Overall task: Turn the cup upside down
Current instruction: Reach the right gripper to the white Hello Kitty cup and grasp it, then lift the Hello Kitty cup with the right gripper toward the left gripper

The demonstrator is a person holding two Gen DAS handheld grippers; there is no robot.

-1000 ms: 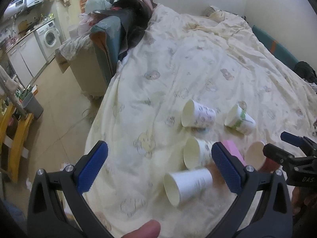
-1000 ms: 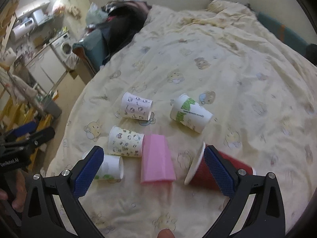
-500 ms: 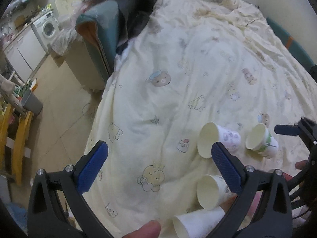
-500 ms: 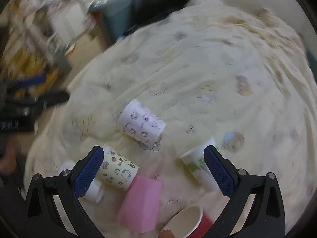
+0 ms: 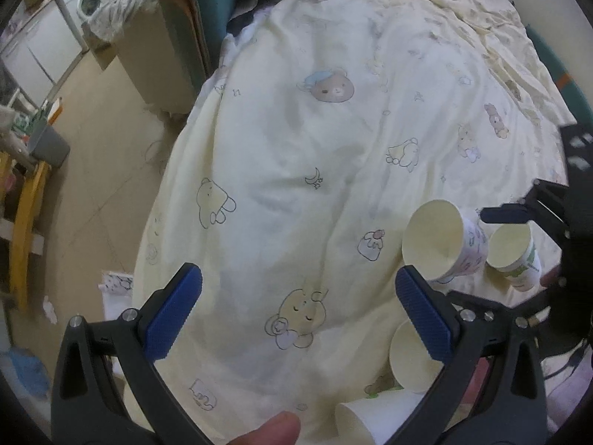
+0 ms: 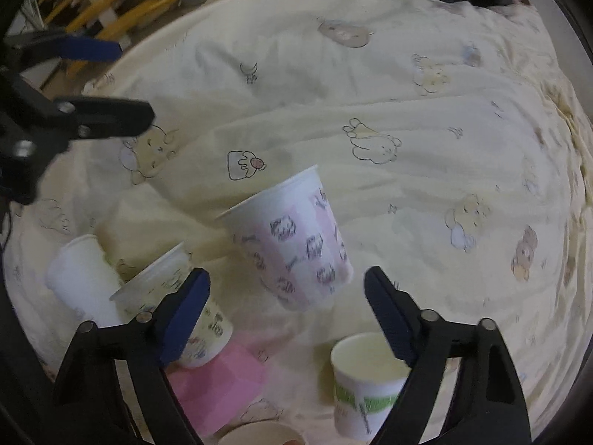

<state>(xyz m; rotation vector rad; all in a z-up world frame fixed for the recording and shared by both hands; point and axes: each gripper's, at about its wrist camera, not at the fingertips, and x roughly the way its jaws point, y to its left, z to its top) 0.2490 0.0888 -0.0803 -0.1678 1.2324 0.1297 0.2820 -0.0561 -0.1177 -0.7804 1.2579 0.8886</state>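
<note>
Several paper cups lie on their sides on a cream cartoon-print bedspread (image 6: 370, 92). A white cup with purple animal prints (image 6: 296, 244) lies just ahead of my open right gripper (image 6: 287, 307), between its blue pads; it also shows in the left wrist view (image 5: 444, 241). A green-and-white cup (image 6: 365, 382) sits mouth up by the right finger. A patterned cup (image 6: 174, 285), a plain white cup (image 6: 79, 278) and a pink cup (image 6: 218, 385) lie to the left. My left gripper (image 5: 296, 311) is open and empty over bare bedspread, left of the cups.
The bed's left edge drops to a tiled floor (image 5: 92, 148) with a yellow wooden frame (image 5: 26, 215), a grey bin (image 5: 48, 144) and a washing machine (image 5: 89, 0). Dark clothes and a teal cushion (image 5: 192, 7) lie at the bed's far end.
Both grippers have moved forward and down towards the bedspread. The right gripper has closed in on the purple-print cup, which now lies between its pads. The red cup has dropped out of view.
</note>
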